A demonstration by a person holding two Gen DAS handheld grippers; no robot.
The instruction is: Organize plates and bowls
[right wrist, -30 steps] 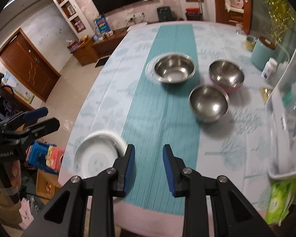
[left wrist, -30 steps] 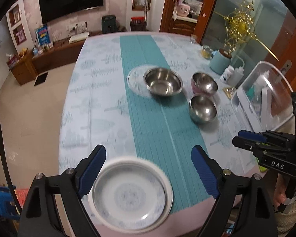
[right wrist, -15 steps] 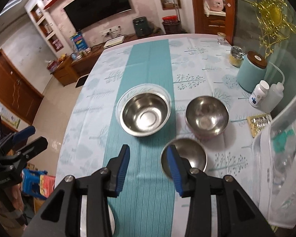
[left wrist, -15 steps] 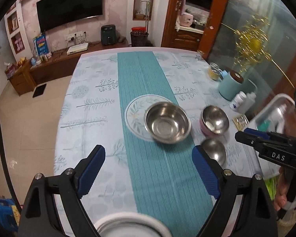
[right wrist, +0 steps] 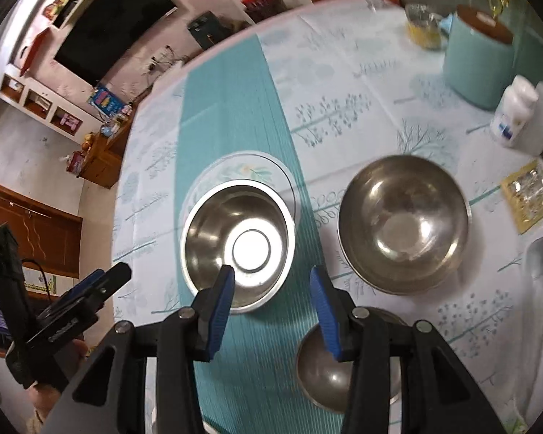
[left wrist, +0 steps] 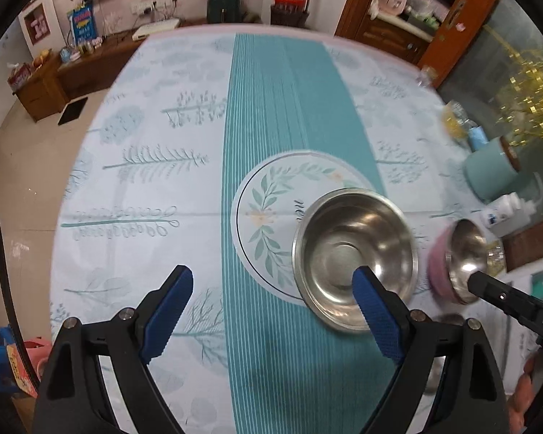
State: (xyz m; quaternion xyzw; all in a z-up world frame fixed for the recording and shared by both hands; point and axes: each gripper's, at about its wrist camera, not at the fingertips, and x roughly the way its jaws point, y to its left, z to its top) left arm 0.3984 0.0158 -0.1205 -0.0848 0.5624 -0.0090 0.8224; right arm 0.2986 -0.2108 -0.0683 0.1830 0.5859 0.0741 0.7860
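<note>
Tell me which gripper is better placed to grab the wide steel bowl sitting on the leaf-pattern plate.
Left, probably. The left gripper is wide open, one finger already over the wide steel bowl. The right gripper is narrower, its jaws opening, beside that bowl.

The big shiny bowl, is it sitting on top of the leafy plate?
Yes, the big shiny bowl rests on the near edge of the leafy plate, partly overhanging it.
</note>
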